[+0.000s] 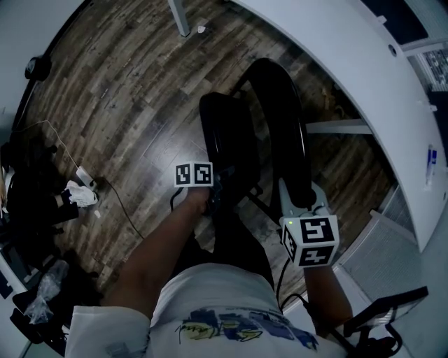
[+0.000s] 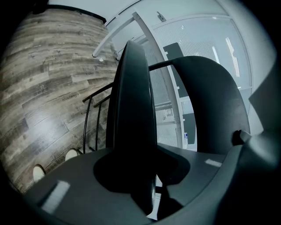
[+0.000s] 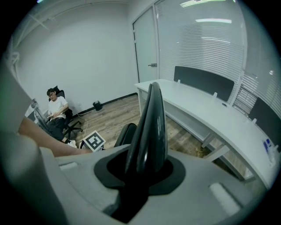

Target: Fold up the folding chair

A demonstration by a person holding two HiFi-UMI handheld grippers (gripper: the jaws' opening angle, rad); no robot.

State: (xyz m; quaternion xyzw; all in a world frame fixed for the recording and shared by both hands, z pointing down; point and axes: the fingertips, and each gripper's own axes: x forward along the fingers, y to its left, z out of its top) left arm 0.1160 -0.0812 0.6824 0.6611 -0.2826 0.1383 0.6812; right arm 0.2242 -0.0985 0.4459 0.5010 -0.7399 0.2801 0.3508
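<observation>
Chair place: the folding chair (image 1: pixel 269 105) is being kept on the wood floor (image 1: pixel 126 105) straight in front of the person, just beside the curved white desk (image 1: pixel 336 63).
Left jaws: the left gripper (image 1: pixel 218 190) is being kept pinched on the near edge of the seat (image 1: pixel 225 133); in its own view the jaws (image 2: pixel 140 169) are being pressed against that dark panel, which is seen edge-on and steeply tilted.
Right jaws: the right gripper (image 1: pixel 302 201) is being kept clamped on the rim of the backrest (image 1: pixel 283 140); the glossy edge is being squeezed between the jaws (image 3: pixel 140 171).
Edges: a narrow gap is being left between seat and backrest; the backrest's far side is being crowded by the desk and its white support (image 1: pixel 336 127).
Open room: bare boards are being left free to the left of and beyond the chair, up to a white leg (image 1: pixel 179 17).
Floor: dark, streaked planks are being lit with a sheen; a cable (image 1: pixel 119 199) and a white cloth (image 1: pixel 82 194) are lying at the left, near dark bags (image 1: pixel 31 196).
Room: white walls, a door (image 3: pixel 145 48) and blinds (image 3: pixel 206 48) are being shown in the right gripper view, with a seated person (image 3: pixel 56 107) well apart.
Hidden: the chair's legs are mostly being covered by the seat and the person's arms; the hinge cannot be made out.
</observation>
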